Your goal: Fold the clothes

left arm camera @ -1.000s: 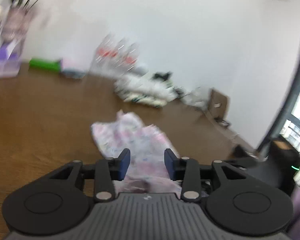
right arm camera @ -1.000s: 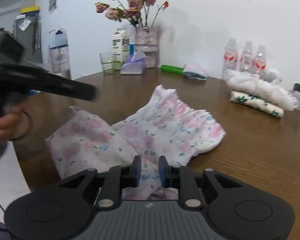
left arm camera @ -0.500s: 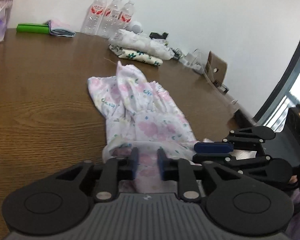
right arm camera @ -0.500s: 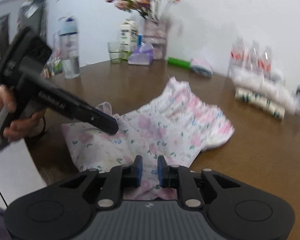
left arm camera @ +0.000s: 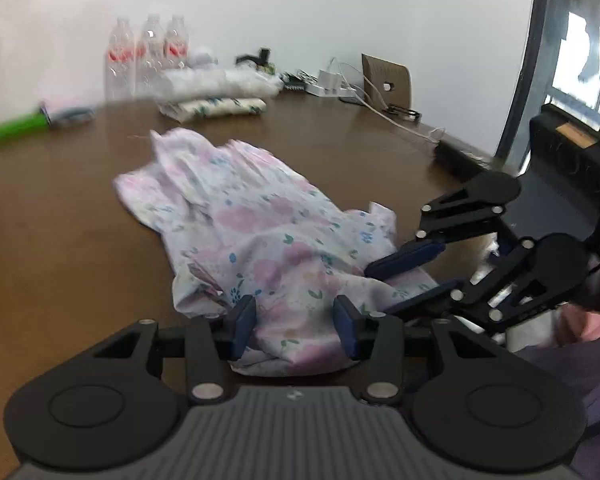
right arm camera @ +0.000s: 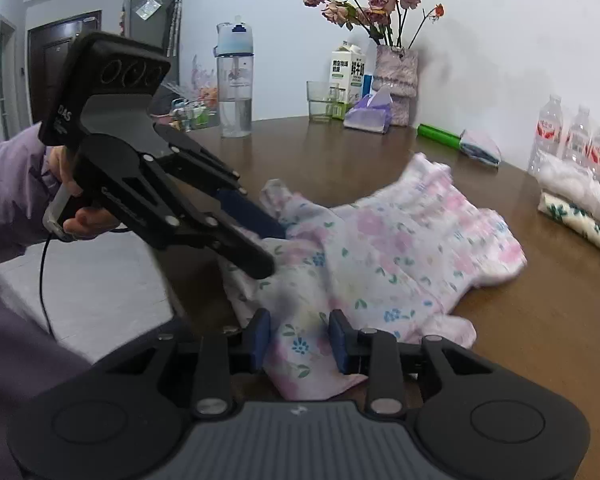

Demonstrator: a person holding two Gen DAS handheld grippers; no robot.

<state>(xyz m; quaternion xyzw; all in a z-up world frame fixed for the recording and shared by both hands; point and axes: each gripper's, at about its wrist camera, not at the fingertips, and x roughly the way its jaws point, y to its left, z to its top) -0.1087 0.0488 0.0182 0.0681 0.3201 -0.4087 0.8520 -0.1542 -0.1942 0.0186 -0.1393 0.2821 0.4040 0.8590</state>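
Crumpled pink floral garment (left arm camera: pixel 260 240) lying on the brown table (left arm camera: pixel 60 248), its near edge between the parted, ungripping fingers of left gripper (left arm camera: pixel 296 320) and right gripper (right arm camera: pixel 298 338); only the right view shows the vase of roses (right arm camera: pixel 394 76).

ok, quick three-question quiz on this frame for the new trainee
1. True or false: the left hand-held gripper and the right hand-held gripper both have their fingers apart.
2. The floral garment is: A) folded flat, B) crumpled on the table, C) lifted clear of it.
3. How many water bottles stand by the wall?
Key: 1 true; 2 B; 3 three.
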